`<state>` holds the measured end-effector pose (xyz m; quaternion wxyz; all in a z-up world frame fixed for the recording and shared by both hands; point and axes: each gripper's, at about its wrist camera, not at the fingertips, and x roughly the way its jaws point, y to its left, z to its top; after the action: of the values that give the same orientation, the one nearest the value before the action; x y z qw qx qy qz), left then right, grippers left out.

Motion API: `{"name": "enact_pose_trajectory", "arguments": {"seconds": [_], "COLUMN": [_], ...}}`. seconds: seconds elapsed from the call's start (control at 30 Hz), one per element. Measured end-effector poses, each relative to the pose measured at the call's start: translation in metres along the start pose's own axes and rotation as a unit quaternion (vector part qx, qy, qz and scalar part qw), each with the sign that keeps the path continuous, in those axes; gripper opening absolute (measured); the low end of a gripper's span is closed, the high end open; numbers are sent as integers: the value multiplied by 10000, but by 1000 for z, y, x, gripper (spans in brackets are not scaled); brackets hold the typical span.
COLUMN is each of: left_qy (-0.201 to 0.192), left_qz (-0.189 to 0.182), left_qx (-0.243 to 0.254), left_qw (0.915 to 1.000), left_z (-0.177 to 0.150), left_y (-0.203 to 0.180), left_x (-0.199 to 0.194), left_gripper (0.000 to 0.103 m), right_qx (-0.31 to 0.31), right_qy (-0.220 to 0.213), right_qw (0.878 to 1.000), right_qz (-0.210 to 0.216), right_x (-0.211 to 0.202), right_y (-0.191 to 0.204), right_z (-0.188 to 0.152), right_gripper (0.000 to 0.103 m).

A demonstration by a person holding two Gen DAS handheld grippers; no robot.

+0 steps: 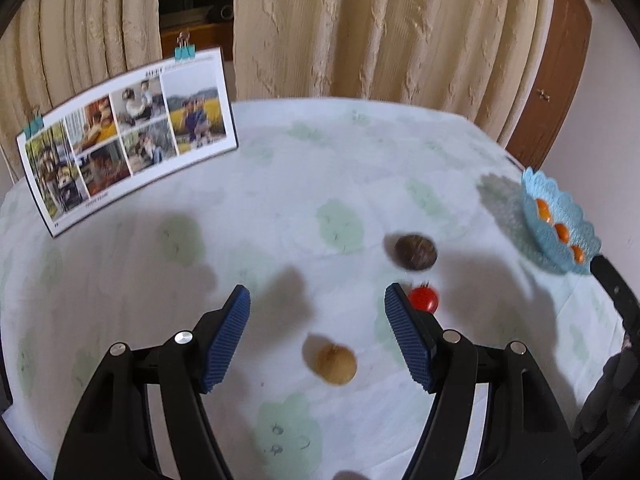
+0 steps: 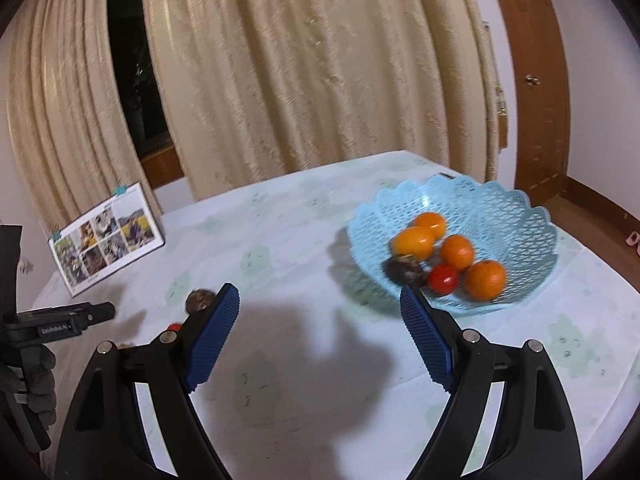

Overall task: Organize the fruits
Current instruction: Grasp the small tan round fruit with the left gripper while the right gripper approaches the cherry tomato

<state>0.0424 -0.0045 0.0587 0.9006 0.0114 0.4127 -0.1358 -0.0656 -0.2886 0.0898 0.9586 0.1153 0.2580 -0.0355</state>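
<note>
Left wrist view, left tool wide and empty above the desk, tan fruit between its fingers, red tomato just beside the right finger, dark fruit beyond, photo board far left, right wrist view, right tool wide and empty, blue basket of fruits ahead right, nothing between.

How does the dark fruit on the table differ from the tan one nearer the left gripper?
The dark fruit is brown-black and looks a bit larger; the tan fruit is light yellowish brown. The dark fruit lies beyond the left gripper's fingertips, beside a red tomato; the tan fruit lies within the gap between the open jaws, untouched. Both are roundish, loose on the tablecloth, outside the basket.
</note>
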Motion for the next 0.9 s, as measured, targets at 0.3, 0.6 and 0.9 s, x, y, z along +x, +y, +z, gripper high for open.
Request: {"name": "enact_pose_trajectory", "arguments": {"seconds": [0.3,0.6,0.9], "left_qy": [376,503,149], "left_qz": [-142,-112,5], "left_qx": [211,239,89], "left_qw": [9990,9984,9998], "left_z": [-25,-33,-25], "left_y": [-9,-9,-3], "left_x": [19,30,6], "left_gripper": [54,26,26], "right_qx": [-282,-356,-603], "right_qy": [508,802,1079], "right_qw": [9978,9946,9887], "right_qz": [321,554,844], "right_x": [22,34,50], "right_y": [23,37,62], "right_z": [-10,-14,-14], "right_gripper": [84,84,84]}}
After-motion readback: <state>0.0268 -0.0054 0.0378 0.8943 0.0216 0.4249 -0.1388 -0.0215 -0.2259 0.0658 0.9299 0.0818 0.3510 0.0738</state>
